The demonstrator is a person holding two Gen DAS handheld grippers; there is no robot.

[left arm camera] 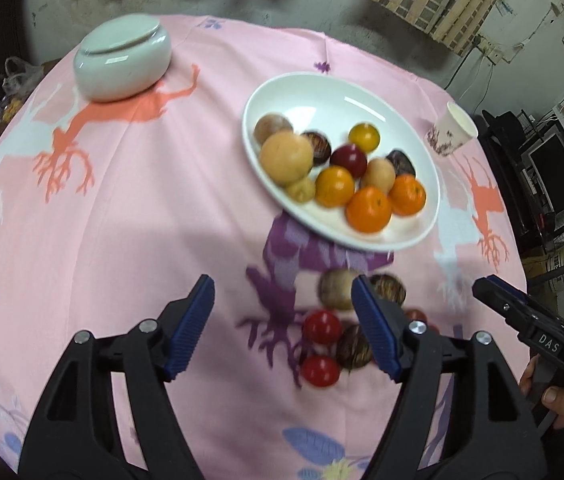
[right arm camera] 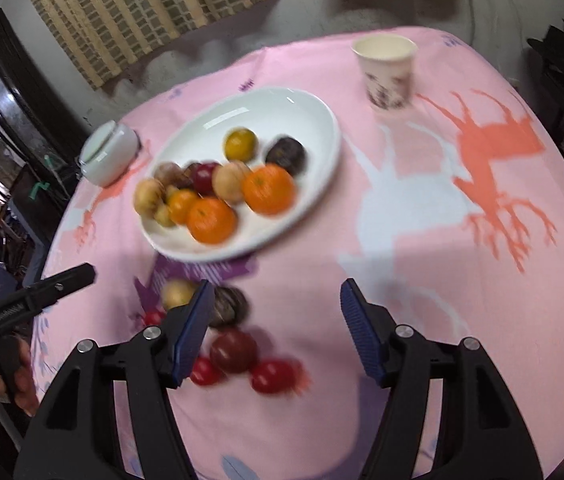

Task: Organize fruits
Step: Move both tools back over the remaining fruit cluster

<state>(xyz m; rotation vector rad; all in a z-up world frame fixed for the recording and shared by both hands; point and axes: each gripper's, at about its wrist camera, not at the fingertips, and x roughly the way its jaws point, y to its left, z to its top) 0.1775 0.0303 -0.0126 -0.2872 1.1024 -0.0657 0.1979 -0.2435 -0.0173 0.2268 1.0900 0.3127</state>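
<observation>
1. In the left wrist view, the left gripper (left arm camera: 283,304) is wide open and holds nothing; only pink tablecloth (left arm camera: 122,208) shows between its two blue pads.
2. The loose fruits (left arm camera: 338,332) lie in a small group on the cloth, close to the right finger (left arm camera: 374,332) of this gripper and partly hidden behind it. The group has a tan round fruit (left arm camera: 336,289), two red fruits (left arm camera: 321,326) and brown dark ones.
3. Farther away, to the right of centre, the white plate (left arm camera: 334,92) carries oranges (left arm camera: 368,209), tan fruits and dark fruits. A white lidded jar (left arm camera: 122,60) stands far to the left, and a paper cup (left arm camera: 452,128) stands beside the plate on the right.
4. At the right edge of this view the right gripper (left arm camera: 494,292) shows from the side, held by a hand (left arm camera: 554,400); from here one cannot tell its opening.
5. In the right wrist view, the right gripper (right arm camera: 276,304) is also spread open and empty.
6. The same loose fruits (right arm camera: 234,344) lie near its left finger (right arm camera: 192,324), some just behind the pad, and a red one (right arm camera: 276,376) lies between the fingers, lower in the frame.
7. The plate (right arm camera: 282,108) with fruit is beyond, left of centre, the cup (right arm camera: 388,72) far to the right, the jar (right arm camera: 108,156) at the left.
8. The left gripper (right arm camera: 82,274) enters from the left edge.
</observation>
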